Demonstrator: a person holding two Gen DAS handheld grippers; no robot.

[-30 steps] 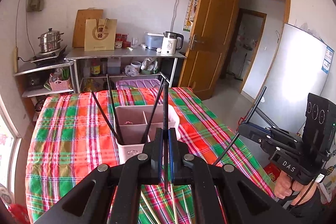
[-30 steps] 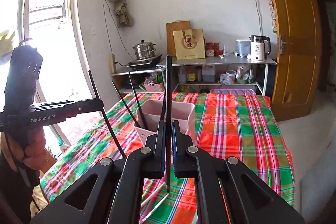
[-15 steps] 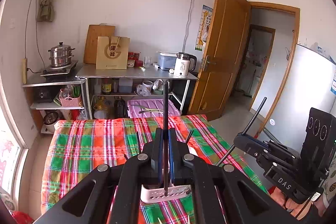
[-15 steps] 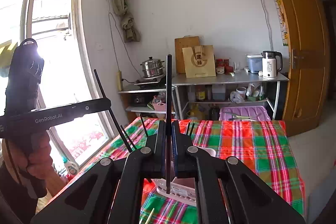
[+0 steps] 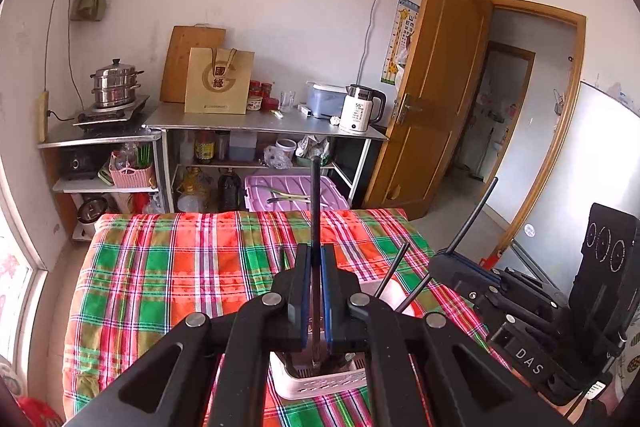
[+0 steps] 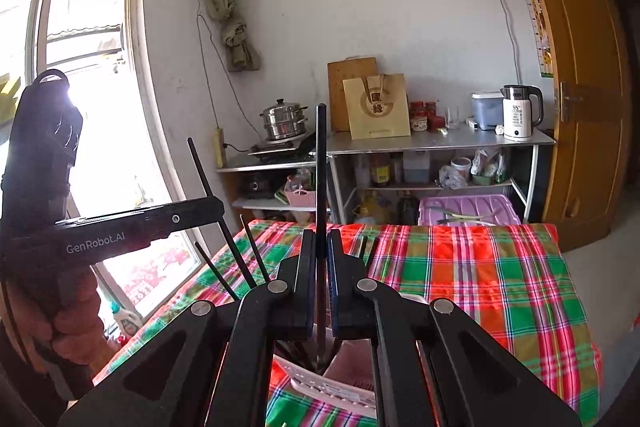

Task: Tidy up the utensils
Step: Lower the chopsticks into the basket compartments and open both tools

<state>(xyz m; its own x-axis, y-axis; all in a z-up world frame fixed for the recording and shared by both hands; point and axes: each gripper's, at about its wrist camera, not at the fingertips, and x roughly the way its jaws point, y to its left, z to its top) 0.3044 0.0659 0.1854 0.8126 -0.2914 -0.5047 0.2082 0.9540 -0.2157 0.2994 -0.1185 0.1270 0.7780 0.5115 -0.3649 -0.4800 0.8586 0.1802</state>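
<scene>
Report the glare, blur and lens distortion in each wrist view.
Right wrist view: the window is blown out white, leaving the left hand-held gripper backlit; the door bows from fisheye. Left wrist view: evenly lit and sharp, dark vignette at the corners, the door frame curved, and mild glare on the white panel.

Black grippers (image 5: 316,291), blue pads (image 5: 325,291)

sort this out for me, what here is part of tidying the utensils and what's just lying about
Part of the job:
left gripper, shut on a black chopstick
right gripper, shut on another chopstick
utensil holder

Lying about:
kettle
steamer pot
paper bag
</scene>
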